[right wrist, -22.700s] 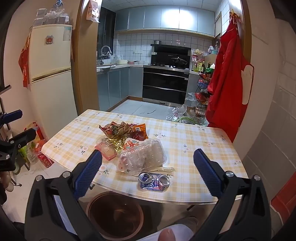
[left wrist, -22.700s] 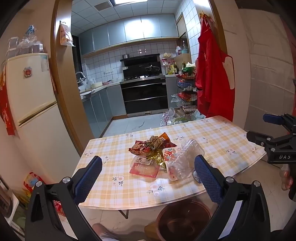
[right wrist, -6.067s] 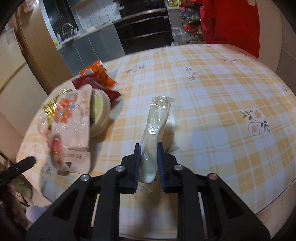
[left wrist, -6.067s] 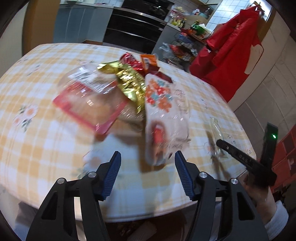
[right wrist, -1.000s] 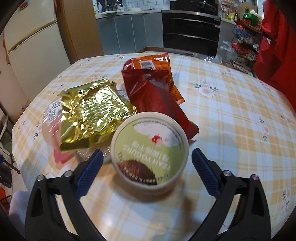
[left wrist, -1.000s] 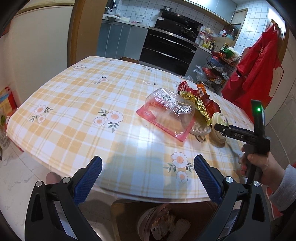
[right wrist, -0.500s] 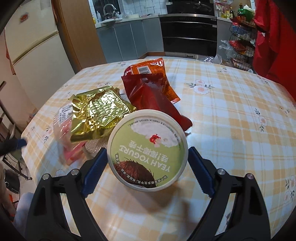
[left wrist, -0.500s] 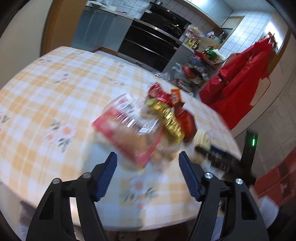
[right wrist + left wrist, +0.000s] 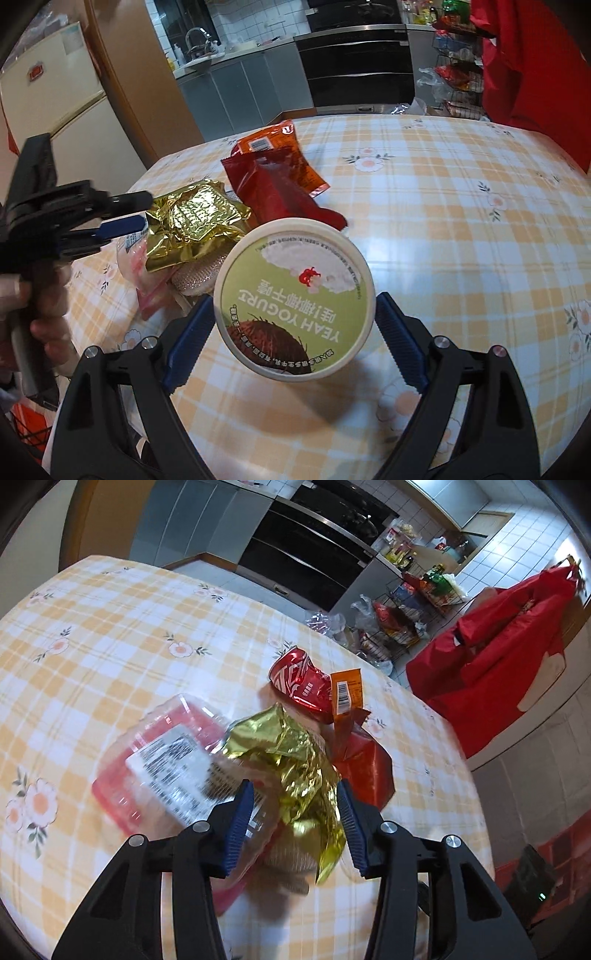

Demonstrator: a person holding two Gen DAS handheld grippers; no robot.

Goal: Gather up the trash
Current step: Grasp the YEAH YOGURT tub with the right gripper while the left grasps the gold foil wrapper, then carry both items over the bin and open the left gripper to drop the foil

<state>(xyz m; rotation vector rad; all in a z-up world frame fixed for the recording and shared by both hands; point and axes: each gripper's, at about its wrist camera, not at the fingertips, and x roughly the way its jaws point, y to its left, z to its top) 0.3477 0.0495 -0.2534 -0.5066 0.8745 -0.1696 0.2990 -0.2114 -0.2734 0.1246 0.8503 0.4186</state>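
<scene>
My right gripper (image 9: 294, 345) is shut on a green-lidded yogurt tub (image 9: 294, 308) and holds it tilted above the checked table (image 9: 461, 206). My left gripper (image 9: 295, 819) has its blue fingers (image 9: 240, 823) either side of a crumpled gold foil wrapper (image 9: 291, 760), still partly apart. A clear box with a pink base (image 9: 162, 764) lies to its left, partly under the foil. Red snack bags (image 9: 306, 688) and an orange wrapper (image 9: 345, 694) lie beyond. In the right wrist view the left gripper (image 9: 122, 216) reaches in at the gold wrapper (image 9: 192, 221).
A red garment (image 9: 506, 653) hangs at the right past the table. A wire rack with bags (image 9: 402, 620) and the oven (image 9: 306, 565) stand behind. A fridge (image 9: 59, 122) stands at the left.
My left gripper has moved in over the pile and narrowed around the gold wrapper. My right gripper has closed on the yogurt tub and lifted it.
</scene>
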